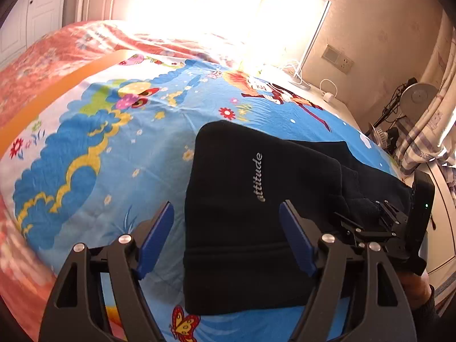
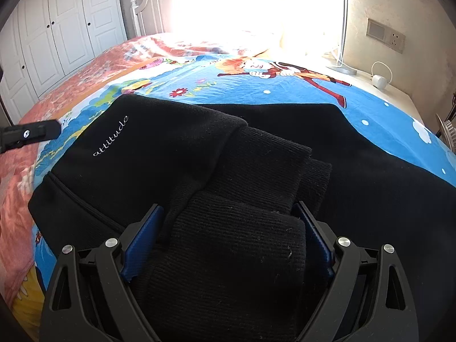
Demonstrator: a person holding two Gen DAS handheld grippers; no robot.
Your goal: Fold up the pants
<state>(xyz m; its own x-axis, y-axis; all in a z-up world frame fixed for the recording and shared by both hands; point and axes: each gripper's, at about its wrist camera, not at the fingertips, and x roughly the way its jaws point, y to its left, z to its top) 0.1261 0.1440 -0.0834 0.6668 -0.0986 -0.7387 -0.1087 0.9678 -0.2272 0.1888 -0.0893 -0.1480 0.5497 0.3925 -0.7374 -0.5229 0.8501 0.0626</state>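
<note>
Black pants (image 1: pixel 242 199), printed "attitude", lie folded on the cartoon sheet (image 1: pixel 114 148). My left gripper (image 1: pixel 226 205) hovers open over their left edge; its blue pads touch no cloth. In the right wrist view the pants (image 2: pixel 142 148) fill the middle, with the ribbed leg cuffs (image 2: pixel 242 228) folded back on top. My right gripper (image 2: pixel 228 208) is low over them and open wide. The cuffs lie between its fingers, and I see no pinch. Its black body (image 1: pixel 384 222) shows at the pants' right end in the left wrist view.
A red floral quilt (image 2: pixel 85 68) covers the far and left part of the bed. White wardrobe doors (image 2: pixel 57 28) stand at the back left. A nightstand (image 2: pixel 393 91) with a lamp base and a charger stands on the right, under wall sockets (image 2: pixel 384 34). A hand (image 1: pixel 413 285) holds the right tool.
</note>
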